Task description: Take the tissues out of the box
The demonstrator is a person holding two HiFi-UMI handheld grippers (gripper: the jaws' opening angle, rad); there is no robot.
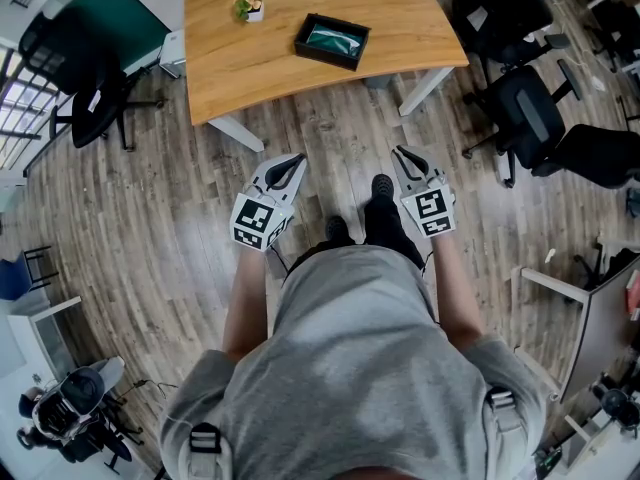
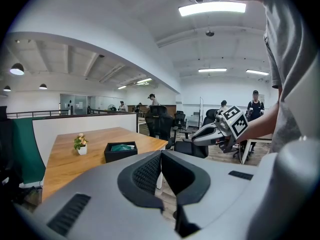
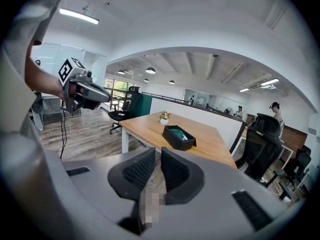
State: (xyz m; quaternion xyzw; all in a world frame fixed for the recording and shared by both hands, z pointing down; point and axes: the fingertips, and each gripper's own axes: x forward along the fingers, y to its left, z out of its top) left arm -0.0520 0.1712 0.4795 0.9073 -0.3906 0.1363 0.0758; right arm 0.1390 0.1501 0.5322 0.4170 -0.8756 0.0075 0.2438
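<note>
A grey wood-plank floor (image 1: 150,228) fills most of the head view. On it stands a large light wooden table with white legs (image 1: 250,68), well ahead of the person. The person in a grey short-sleeved shirt (image 1: 350,368) stands back from the table's near edge, with both forearms held forward over the floor. Black office chairs (image 1: 530,118) are grouped to the right of the table, and another stands at the left, near a dark green partition (image 1: 130,18).

The left gripper, a grey two-jaw tool with a marker cube (image 1: 295,160), and the matching right gripper (image 1: 403,154) are side by side, apart from each other. Both point toward the table and tilt slightly down, and neither touches anything. In the left gripper view the ribbed black pads (image 2: 149,173) are pressed together at the tips, with nothing between them. In the right gripper view the pads (image 3: 140,170) stand a narrow slit apart, also with nothing between them.

The black rectangular open-topped box (image 1: 322,54) lies on the tabletop toward its right side, well away from both grippers. The teal-green tissues (image 1: 337,40) lie inside it. A small potted plant in a white pot (image 1: 250,4) stands on the table to the left of the box, near it but not touching.
</note>
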